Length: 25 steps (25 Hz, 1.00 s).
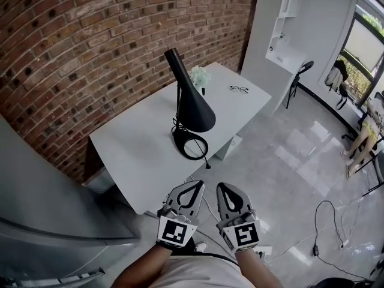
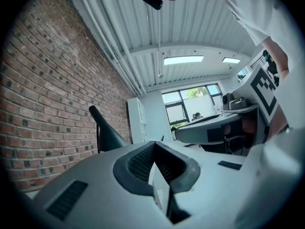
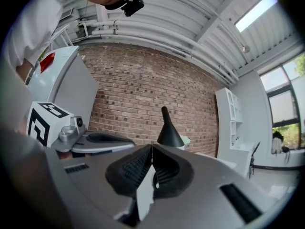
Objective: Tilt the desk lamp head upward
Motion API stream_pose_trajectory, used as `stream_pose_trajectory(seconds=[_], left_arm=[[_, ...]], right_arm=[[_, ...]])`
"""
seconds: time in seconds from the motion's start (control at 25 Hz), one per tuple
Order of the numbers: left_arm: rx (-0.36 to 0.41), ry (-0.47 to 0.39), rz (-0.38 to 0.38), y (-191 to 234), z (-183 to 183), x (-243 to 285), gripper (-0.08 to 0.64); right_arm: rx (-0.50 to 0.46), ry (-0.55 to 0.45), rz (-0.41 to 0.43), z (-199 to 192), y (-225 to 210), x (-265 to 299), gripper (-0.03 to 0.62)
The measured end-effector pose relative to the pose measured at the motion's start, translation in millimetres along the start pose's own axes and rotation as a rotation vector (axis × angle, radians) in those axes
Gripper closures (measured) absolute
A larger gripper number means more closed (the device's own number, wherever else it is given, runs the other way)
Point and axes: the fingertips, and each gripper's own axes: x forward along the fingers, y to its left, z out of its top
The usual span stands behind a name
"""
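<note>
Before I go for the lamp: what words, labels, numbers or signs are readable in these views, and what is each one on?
No legible words, brands or numbers in any view.
Cubes on the left gripper and right gripper: black-and-white square markers, patterns, not letters.
Red label on the white cabinet: too blurred to read.
Black desk lamp: no print visible.
</note>
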Motion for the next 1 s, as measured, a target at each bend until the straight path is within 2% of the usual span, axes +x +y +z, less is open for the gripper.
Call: stream_pose_trajectory(seconds=[0.16, 0.48, 0.68, 0.88, 1.0], left_arm=[[0.001, 0.016, 0.027, 7.1, -4.2, -2.7, 0.552], [0.000, 0.022, 0.025, 16.4, -12.9, 12.4, 0.552], [-0.006, 0.025, 0.006, 27.1, -27.1, 41.4, 0.552], [0.000, 0.021, 0.010, 55.1, -40.4, 81.2, 0.552], [0.000, 0.009, 0.024, 71.8, -37.5, 99.5, 0.552]], right_arm=[[0.010, -0.014, 0.028, -2.3, 3.6, 4.3, 0.575], [0.013, -0.009, 0.030, -7.8, -7.1, 22.1, 0.575], [0.001, -0.002, 0.017, -14.9, -29.4, 44.8, 0.575], [-0.011, -0.001, 0.005, -16.0, -64.0, 85.4, 0.575], [-0.037, 0.050, 0.018, -12.5, -76.5, 109.4, 0.575]])
